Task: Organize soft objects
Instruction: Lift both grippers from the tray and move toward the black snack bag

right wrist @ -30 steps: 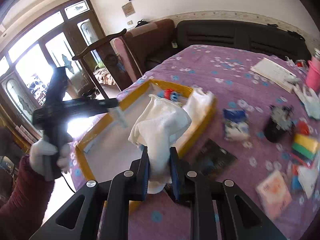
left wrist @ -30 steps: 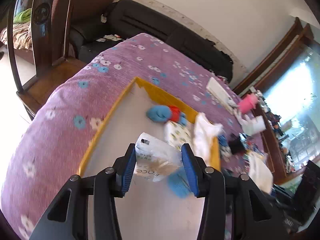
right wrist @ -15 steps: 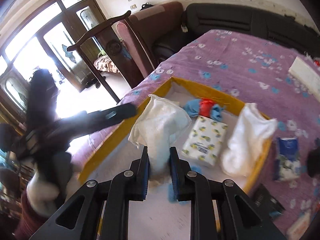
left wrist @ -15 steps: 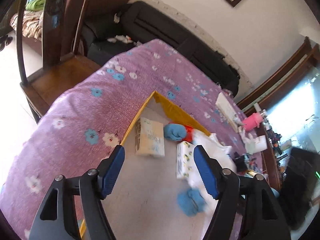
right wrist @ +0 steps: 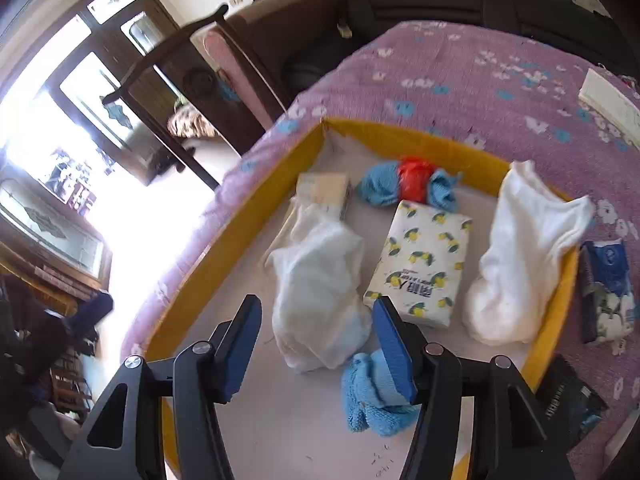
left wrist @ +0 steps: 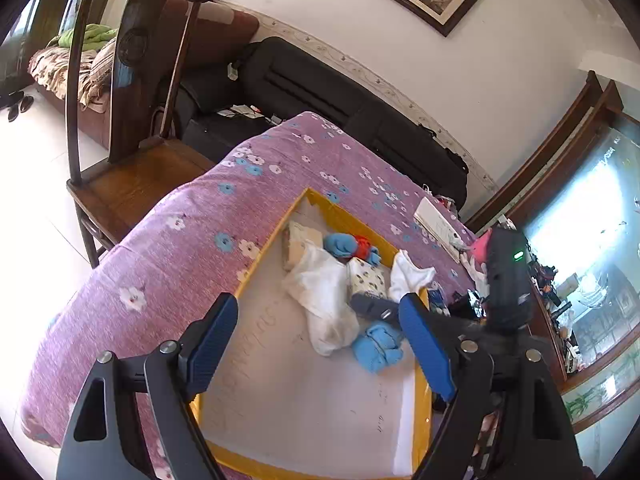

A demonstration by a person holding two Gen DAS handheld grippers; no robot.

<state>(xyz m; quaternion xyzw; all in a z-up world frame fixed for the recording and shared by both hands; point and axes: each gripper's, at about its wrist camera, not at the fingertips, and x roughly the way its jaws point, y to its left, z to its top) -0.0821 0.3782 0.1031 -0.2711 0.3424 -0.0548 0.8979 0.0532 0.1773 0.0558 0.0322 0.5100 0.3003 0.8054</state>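
Item: our right gripper (right wrist: pixel 318 346), jaws parted and empty over the white cloth bundle (right wrist: pixel 320 288) lying inside the yellow tray (right wrist: pixel 408 133); left gripper (left wrist: pixel 320 348) likewise empty; placing done, we judge; next, fetch the blue tissue pack (right wrist: pixel 608 288) just outside the tray.

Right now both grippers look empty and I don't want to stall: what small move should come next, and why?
Probably swing the right gripper toward the blue tissue pack. Both grippers are open, the white cloth already lies inside the yellow tray, and that pack sits just outside the tray's rim on the purple cover.
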